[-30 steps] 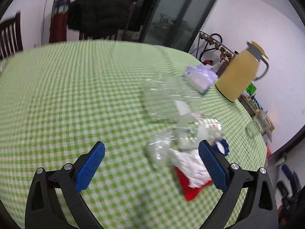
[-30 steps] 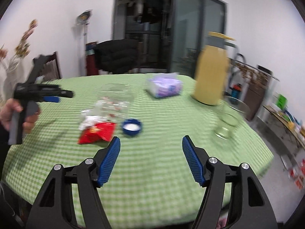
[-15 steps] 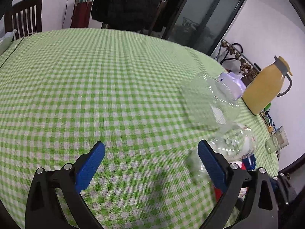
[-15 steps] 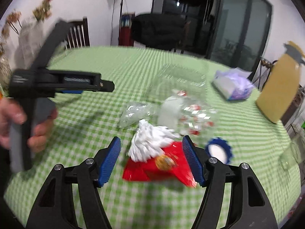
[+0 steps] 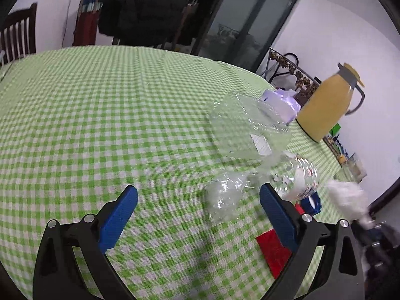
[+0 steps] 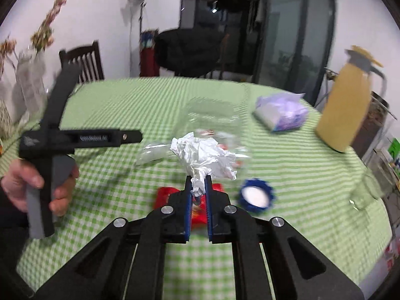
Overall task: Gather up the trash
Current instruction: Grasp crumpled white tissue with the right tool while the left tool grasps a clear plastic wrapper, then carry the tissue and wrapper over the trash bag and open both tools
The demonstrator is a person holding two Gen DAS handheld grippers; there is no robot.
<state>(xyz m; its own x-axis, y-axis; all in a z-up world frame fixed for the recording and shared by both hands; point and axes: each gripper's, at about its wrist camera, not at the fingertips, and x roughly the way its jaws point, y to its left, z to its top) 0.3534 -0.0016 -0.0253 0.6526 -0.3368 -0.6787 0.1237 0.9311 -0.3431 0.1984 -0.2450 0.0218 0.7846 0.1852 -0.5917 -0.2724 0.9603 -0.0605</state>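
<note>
On the checked bench (image 6: 140, 100) we see the trash bunched near the front edge. Largest is the clear clamshell box (image 5: 246, 127), thin and springy; we would pinch its rim, since the flat faces will slip and buckle. Next lies the crushed bottle (image 5: 301, 177), light and slick, best taken at a crease. The red wrapper (image 6: 163, 196) lies flat, limp and hard to lift except by an edge. Beside the bottle sits the clear film wad (image 5: 223, 196), nearly weightless and crackly. Our right tool (image 6: 198, 187) has just been closing and now pinches the tail of the white tissue (image 6: 203, 155), soft and light, held just above the wrapper; a thin twist may tear or slide out. Our left tool (image 5: 197, 208) stands wide and empty, near the film. Smallest is the blue cap (image 6: 255, 195), rigid.
</note>
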